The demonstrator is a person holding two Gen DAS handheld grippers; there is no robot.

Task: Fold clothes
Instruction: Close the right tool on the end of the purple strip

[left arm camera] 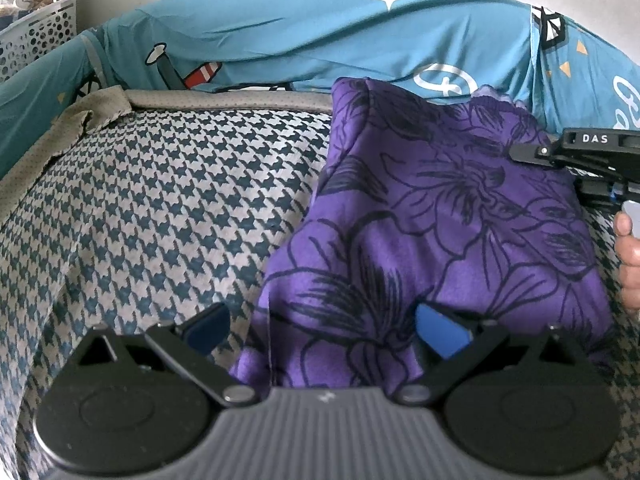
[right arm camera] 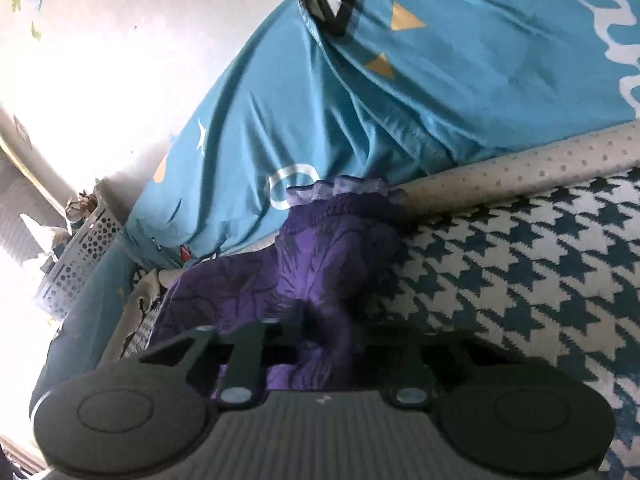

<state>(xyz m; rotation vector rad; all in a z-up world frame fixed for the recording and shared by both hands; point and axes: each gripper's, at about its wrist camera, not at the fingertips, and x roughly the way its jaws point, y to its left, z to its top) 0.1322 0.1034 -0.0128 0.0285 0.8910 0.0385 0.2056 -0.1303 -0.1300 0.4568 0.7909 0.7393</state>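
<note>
We locate the purple floral garment (left arm camera: 440,216) in the centre right of the left wrist frame, lying on the houndstooth cover (left arm camera: 160,200). Its far end reaches the grey dotted trim (left arm camera: 224,99) at the cover's rear edge.

Our left gripper (left arm camera: 324,330) sits at the bottom of that frame with fingers spread apart, straddling the garment's near left edge without clamping it.

Our right gripper (left arm camera: 532,152) enters at the frame's right edge, over the garment's right side. In the right wrist frame, purple cloth is bunched between its fingers (right arm camera: 316,344); we cannot tell whether they are clenched on it.

Beyond the trim lies the teal printed bedding (left arm camera: 320,36). A white perforated basket (left arm camera: 36,36) occupies the upper left.
</note>
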